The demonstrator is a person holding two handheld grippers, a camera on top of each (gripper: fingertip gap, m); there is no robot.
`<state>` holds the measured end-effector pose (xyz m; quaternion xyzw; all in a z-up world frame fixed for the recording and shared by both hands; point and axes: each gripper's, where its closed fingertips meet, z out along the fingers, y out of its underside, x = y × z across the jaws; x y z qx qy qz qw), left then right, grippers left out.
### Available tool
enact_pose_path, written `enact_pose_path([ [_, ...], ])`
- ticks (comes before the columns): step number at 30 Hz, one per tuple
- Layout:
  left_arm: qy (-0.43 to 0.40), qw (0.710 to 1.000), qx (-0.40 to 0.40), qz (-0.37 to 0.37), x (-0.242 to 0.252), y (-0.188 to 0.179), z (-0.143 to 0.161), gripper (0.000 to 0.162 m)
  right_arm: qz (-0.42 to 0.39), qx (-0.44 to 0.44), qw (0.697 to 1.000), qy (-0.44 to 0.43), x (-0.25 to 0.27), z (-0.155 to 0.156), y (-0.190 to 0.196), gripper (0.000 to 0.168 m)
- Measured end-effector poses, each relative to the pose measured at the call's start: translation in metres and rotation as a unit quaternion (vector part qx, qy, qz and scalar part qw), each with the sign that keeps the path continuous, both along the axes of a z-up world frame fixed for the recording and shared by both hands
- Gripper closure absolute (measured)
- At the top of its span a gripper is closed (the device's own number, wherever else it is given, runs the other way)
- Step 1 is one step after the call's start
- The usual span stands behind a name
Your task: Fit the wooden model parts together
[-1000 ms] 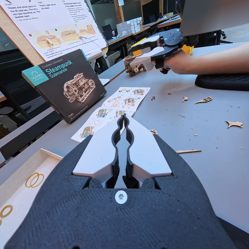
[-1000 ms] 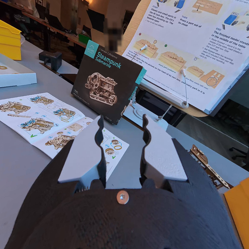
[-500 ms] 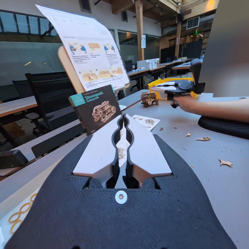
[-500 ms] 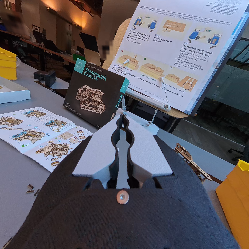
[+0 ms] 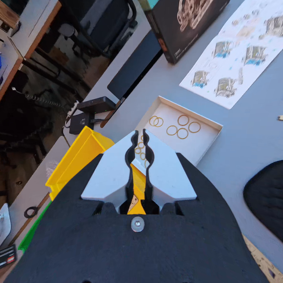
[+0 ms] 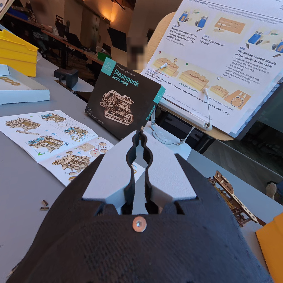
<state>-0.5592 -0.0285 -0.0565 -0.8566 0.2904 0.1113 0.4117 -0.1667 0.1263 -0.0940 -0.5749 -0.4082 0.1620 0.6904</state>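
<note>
Right tongs (image 6: 140, 133) pinched together, empty; wooden model (image 6: 229, 197) low and just right of them, long axis running away rightward. Left tongs (image 5: 139, 133) barely parted, empty (nowhere near, over ring tray (image 5: 199, 151)).

From my left tool, a shallow tray (image 5: 214, 124) sits at the centre of the frame on the table (image 5: 245, 137), with loose rings (image 5: 183, 120) lying in it, a bin (image 5: 79, 154) touching its lower-left corner, and the open booklet (image 5: 232, 61) to its upper right. The kit box (image 5: 183, 30) stands at the top, left of the booklet. From my right tool, the booklet (image 6: 50, 137) lies at left, the kit box (image 6: 122, 99) stands behind it at centre, the instruction board (image 6: 214, 68) rises at upper right, and the wooden model (image 6: 229, 197) sits at lower right.
</note>
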Motion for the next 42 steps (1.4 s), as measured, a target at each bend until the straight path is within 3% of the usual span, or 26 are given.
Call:
enact_pose_path([
  [4, 0.074, 0.991, -0.114, -0.019, -0.013, 0.024, -0.048, 0.153, 0.001, 0.025, 0.999, -0.021, 0.000, 0.002, -0.004, 0.168],
  [8, 0.171, 0.951, -0.253, -0.050, -0.038, 0.024, -0.111, 0.144, 0.006, 0.016, 1.000, -0.022, 0.000, -0.001, -0.002, 0.168],
  [13, 0.234, 0.914, -0.324, -0.074, -0.056, 0.030, -0.148, 0.147, 0.010, 0.009, 1.000, -0.018, 0.001, -0.001, -0.001, 0.167],
  [20, 0.267, 0.890, -0.362, -0.071, -0.066, 0.038, -0.169, 0.152, 0.013, 0.015, 1.000, -0.005, 0.004, 0.006, 0.001, 0.167],
  [26, 0.246, 0.885, -0.388, -0.080, -0.061, 0.039, -0.175, 0.155, 0.022, 0.009, 1.000, -0.013, 0.000, 0.002, 0.000, 0.167],
  [38, 0.151, 0.890, -0.426, -0.049, -0.060, 0.037, -0.178, 0.162, 0.042, 0.005, 0.999, -0.030, -0.009, -0.003, -0.005, 0.166],
  [42, 0.163, 0.895, -0.415, -0.034, -0.063, 0.036, -0.175, 0.162, 0.045, 0.008, 0.998, -0.032, -0.010, -0.003, -0.008, 0.166],
])
